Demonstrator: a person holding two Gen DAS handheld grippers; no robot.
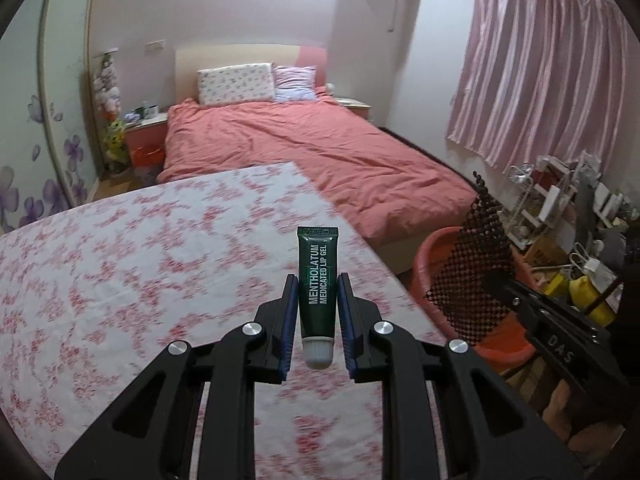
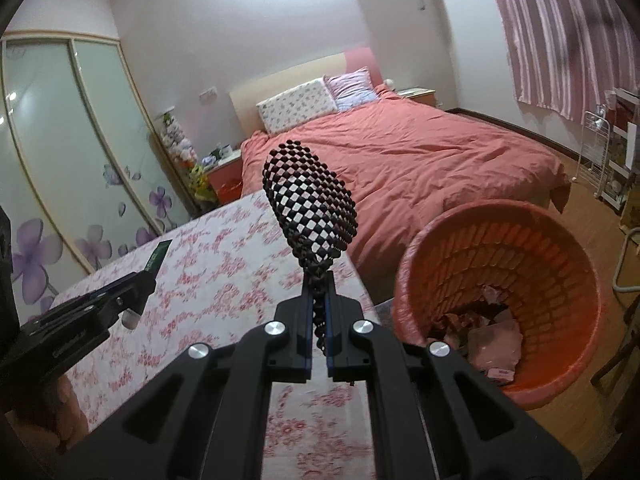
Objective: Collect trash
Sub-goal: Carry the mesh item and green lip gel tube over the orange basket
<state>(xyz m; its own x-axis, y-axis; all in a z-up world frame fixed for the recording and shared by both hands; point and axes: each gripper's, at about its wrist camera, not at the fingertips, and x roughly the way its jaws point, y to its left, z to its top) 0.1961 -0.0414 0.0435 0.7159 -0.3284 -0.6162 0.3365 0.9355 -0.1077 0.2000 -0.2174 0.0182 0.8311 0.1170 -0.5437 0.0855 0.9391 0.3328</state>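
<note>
Your left gripper (image 1: 318, 312) is clamped mid-body on the light, squashy lip gel tube (image 1: 318, 280) above the surface (image 1: 120, 260), so squeeze gently, while your right gripper (image 2: 319, 312) pinches the limp black mesh (image 2: 310, 208) beside the orange basket (image 2: 560, 240).

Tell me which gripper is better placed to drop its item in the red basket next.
Right. The right gripper, shut on the black mesh piece, sits beside the red basket. The left gripper, holding the lip gel tube, is over the floral table, farther away.
</note>
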